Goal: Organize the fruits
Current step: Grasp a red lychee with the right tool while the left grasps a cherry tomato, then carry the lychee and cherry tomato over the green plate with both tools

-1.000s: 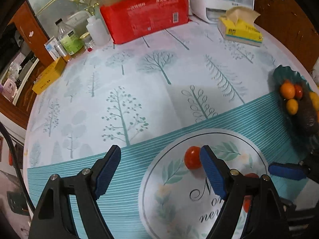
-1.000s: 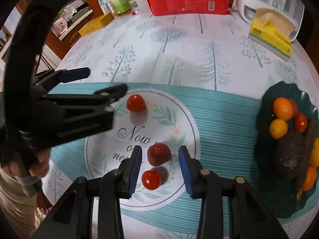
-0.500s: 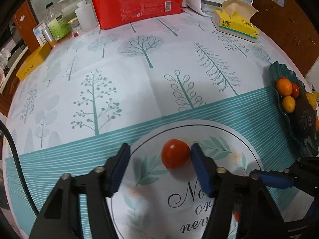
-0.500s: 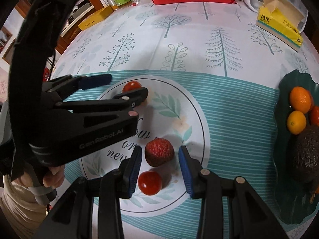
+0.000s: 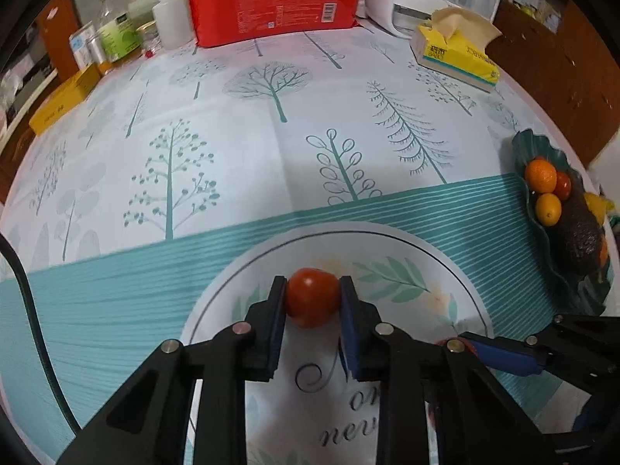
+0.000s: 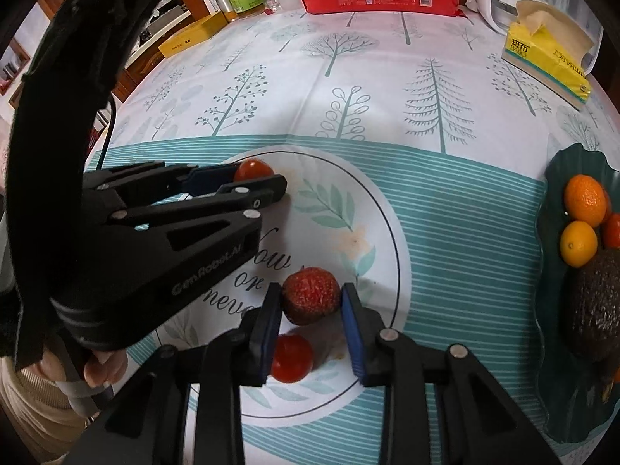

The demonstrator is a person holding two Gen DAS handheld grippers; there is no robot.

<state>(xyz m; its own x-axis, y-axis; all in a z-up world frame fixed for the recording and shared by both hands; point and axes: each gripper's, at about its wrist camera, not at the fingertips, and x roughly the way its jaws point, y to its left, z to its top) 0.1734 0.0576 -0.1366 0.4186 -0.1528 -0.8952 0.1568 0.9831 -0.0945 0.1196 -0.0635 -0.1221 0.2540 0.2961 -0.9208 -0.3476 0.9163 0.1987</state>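
Red and glossy, a cherry tomato (image 5: 311, 297) sits clamped between the two pads of the left gripper (image 5: 312, 302), low on the white round mat (image 5: 445, 267) printed with leaves and script; the jaws have just been closing and now press it on both sides. From the right wrist view the same tomato (image 6: 252, 170) peeks out past the left gripper's fingertips (image 6: 248, 182) at the mat's far left edge.

Nearer the mat's middle, a bumpy dark-red lychee (image 6: 311, 301) lies between the pads of the right gripper (image 6: 311, 302). Those jaws have also just been closing; the left pad touches the fruit and the right pad stands at its side, gripping it.

Just below the lychee, a second cherry tomato (image 6: 291, 358) rests on the mat, partly behind the right gripper's left finger.

Well off to the right, a dark green dish (image 6: 558, 170) holds oranges (image 6: 584, 200), another tomato and an avocado (image 6: 598, 306).
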